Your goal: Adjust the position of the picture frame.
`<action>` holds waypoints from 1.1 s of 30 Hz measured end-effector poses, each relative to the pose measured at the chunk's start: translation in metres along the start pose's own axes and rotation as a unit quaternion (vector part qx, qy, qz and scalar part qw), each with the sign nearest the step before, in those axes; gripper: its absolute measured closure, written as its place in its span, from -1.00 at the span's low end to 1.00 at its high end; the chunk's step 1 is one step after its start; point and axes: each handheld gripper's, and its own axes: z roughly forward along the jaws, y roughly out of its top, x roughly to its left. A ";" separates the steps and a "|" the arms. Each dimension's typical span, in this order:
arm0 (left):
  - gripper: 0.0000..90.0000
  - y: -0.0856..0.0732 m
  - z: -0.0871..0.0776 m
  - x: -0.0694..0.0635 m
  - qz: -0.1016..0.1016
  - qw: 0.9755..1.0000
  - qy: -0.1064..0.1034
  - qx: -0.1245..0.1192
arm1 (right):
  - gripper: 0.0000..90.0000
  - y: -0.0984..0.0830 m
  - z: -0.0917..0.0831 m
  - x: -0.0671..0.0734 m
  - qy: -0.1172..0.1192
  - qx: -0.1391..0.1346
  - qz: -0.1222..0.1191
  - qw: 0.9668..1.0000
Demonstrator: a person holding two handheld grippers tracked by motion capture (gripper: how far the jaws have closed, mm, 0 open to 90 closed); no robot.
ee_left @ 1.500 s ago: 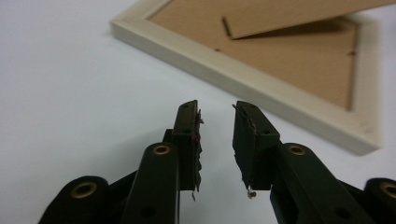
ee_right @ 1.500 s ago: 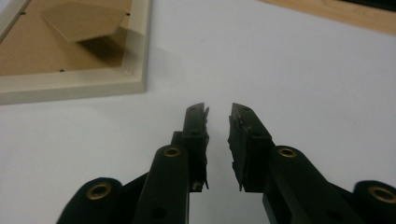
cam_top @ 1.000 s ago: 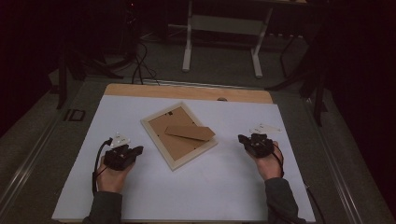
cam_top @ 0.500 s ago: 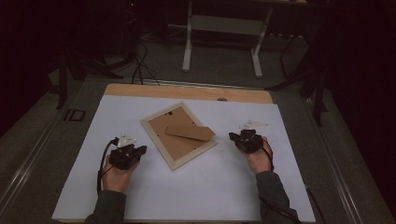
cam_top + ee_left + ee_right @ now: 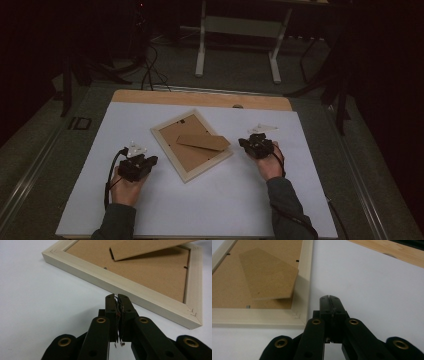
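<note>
Left gripper [image 5: 150, 161]: held in left hand [image 5: 126, 186], forearm entering from below; fingers [image 5: 111, 305] pressed together, nothing between them. Right gripper [image 5: 243, 143]: held in right hand [image 5: 270, 165]; fingers [image 5: 325, 305] likewise closed, empty, angled toward the left gripper's fingers.

i can read no text, label, brand, number or sign here: none on the picture frame [image 5: 140, 293] ahead of my jaws, its brown backing or the white sheet [image 5: 150, 210] under them
</note>
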 end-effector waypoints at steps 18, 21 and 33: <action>0.99 -0.003 0.012 -0.005 -0.003 1.000 -0.019 0.016 | 1.00 0.003 0.028 0.006 0.019 0.024 0.022 0.999; 1.00 -0.003 0.014 -0.006 0.000 1.000 -0.020 0.020 | 1.00 0.002 0.032 0.006 0.021 0.031 0.022 0.999; 1.00 -0.004 0.018 -0.007 0.009 1.000 -0.018 0.025 | 1.00 -0.004 0.042 0.007 0.033 0.041 0.031 0.998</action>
